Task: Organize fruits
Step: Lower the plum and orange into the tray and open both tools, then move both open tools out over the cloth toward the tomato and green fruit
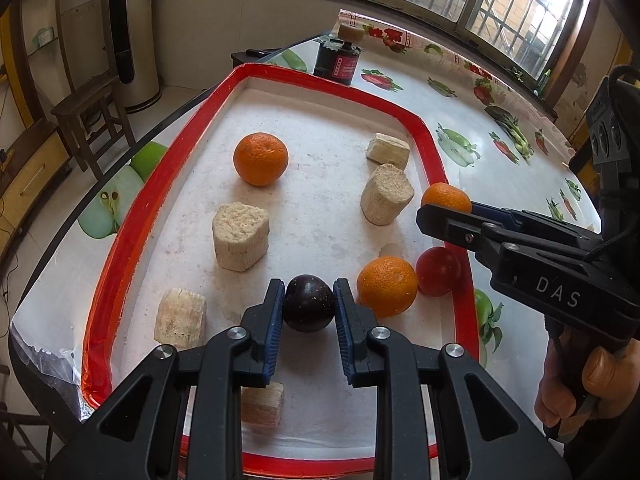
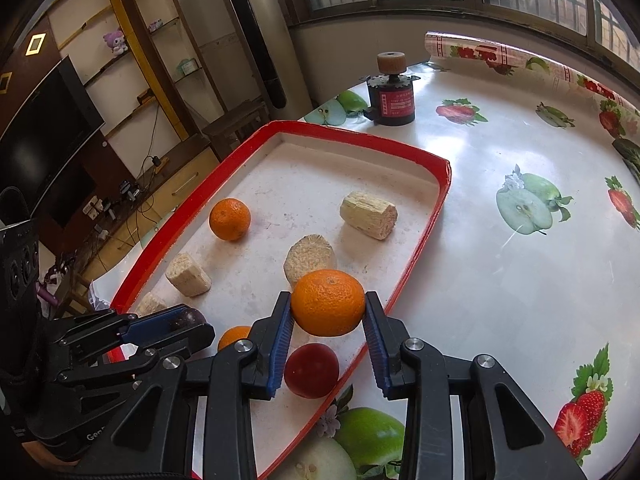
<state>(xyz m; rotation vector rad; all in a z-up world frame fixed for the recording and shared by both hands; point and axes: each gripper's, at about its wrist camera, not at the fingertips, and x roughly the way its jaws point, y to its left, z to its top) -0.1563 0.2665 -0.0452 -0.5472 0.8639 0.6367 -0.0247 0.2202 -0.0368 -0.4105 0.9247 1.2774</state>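
- left gripper (image 1: 308,307) clamped on round dark purple plum (image 1: 308,309) over red-rimmed white tray (image 1: 160,184)
- right gripper (image 2: 327,322) narrow, clamped on round orange mandarin (image 2: 327,302)

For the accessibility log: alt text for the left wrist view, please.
The left gripper clamps a dark plum over a red-rimmed tray holding oranges and pale cut chunks. At right, the right gripper holds an orange.

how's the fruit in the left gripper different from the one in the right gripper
The left gripper is shut on a dark purple plum; the right gripper is shut on a bright orange. The plum looks smooth and smaller, the orange dimpled and larger. Both are round and clamped between blue pads over the red-rimmed tray.
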